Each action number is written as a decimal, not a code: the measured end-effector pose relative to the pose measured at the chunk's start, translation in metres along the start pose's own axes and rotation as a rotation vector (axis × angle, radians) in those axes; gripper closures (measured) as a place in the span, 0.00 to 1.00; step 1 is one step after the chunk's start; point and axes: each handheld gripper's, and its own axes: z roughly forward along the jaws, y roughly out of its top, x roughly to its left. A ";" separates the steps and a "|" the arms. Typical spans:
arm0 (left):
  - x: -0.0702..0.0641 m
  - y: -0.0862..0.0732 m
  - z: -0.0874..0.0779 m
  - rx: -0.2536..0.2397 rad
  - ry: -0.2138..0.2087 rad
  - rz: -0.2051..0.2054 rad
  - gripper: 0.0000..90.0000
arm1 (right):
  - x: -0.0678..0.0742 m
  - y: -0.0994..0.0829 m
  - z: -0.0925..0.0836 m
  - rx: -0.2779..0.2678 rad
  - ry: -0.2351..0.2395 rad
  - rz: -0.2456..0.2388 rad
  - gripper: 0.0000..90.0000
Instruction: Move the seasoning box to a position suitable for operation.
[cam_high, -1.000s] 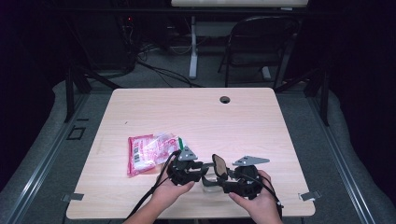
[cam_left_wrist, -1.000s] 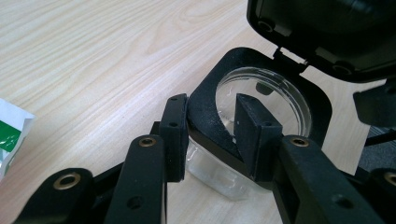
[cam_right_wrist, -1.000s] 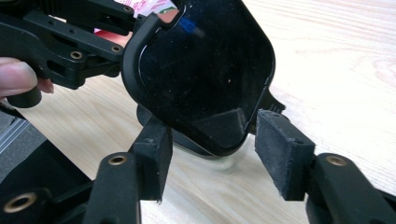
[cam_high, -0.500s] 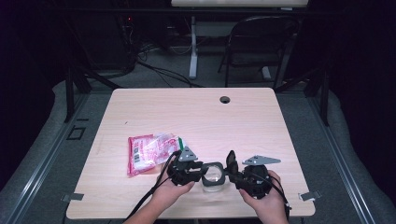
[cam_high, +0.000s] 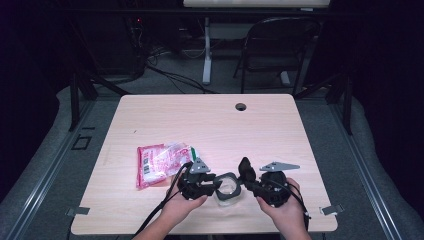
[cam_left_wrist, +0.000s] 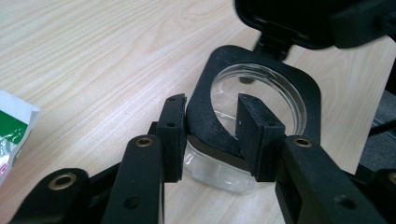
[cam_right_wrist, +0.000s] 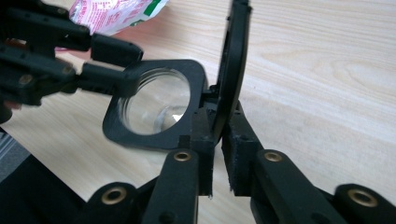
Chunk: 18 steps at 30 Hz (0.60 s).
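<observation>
table: pale matt wood grain | jar: clear glossy glass, matt black plastic collar | packet: shiny plastic film

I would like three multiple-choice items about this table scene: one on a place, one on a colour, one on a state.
1. Where does the snack packet lie from the jar?
A. left
B. right
C. inside it

2. What colour is the jar's lid?
A. white
B. black
C. red

3. How is the lid?
A. shut flat
B. lifted open
C. lying apart on the table

Answers: 1 A, in the high view the packet lies left; 2 B, the lid is black; 3 B, it stands upright between the right hand-held gripper's jaws.
</observation>
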 end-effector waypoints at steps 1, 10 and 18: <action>0.001 0.000 0.000 0.005 -0.011 -0.007 0.69 | -0.002 0.003 0.002 0.005 0.006 0.001 0.94; -0.003 -0.004 -0.001 -0.014 -0.001 -0.009 0.63 | -0.016 0.031 0.024 0.015 0.043 0.036 0.92; -0.003 -0.008 -0.003 -0.038 0.015 -0.048 0.60 | -0.017 0.038 0.033 -0.001 0.056 0.023 0.90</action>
